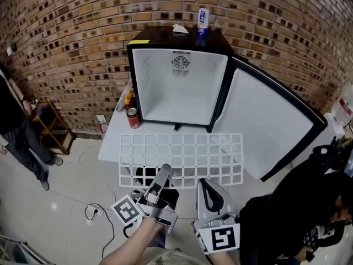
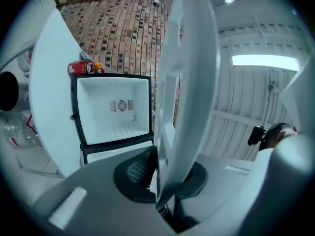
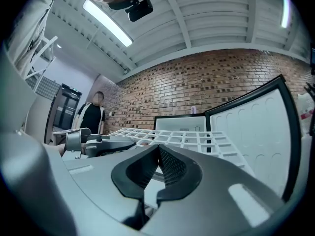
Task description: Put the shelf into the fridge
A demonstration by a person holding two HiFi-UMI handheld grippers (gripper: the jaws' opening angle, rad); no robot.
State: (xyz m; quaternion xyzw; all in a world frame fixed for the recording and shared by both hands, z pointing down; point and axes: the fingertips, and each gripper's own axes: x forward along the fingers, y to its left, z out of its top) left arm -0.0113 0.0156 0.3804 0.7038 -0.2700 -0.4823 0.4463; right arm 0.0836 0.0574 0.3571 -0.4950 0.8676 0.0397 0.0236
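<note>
A white grid shelf [image 1: 182,153] hangs level in front of the small black fridge [image 1: 179,81], whose door [image 1: 265,120] stands open to the right and whose white inside is bare. My left gripper [image 1: 164,170] is shut on the shelf's near edge at left; in the left gripper view the shelf [image 2: 189,73] runs edge-on between the pads. My right gripper [image 1: 205,184] is shut on the near edge further right. In the right gripper view the shelf [image 3: 187,136] stretches from the closed jaws toward the fridge [image 3: 179,123].
The fridge stands on a white table [image 1: 113,142]. A red can [image 1: 132,117] and a sauce bottle stand at the fridge's left. A drink can [image 1: 203,21] sits on top. A person [image 1: 16,131] and a wooden rack [image 1: 52,126] are at left. Cables lie on the floor.
</note>
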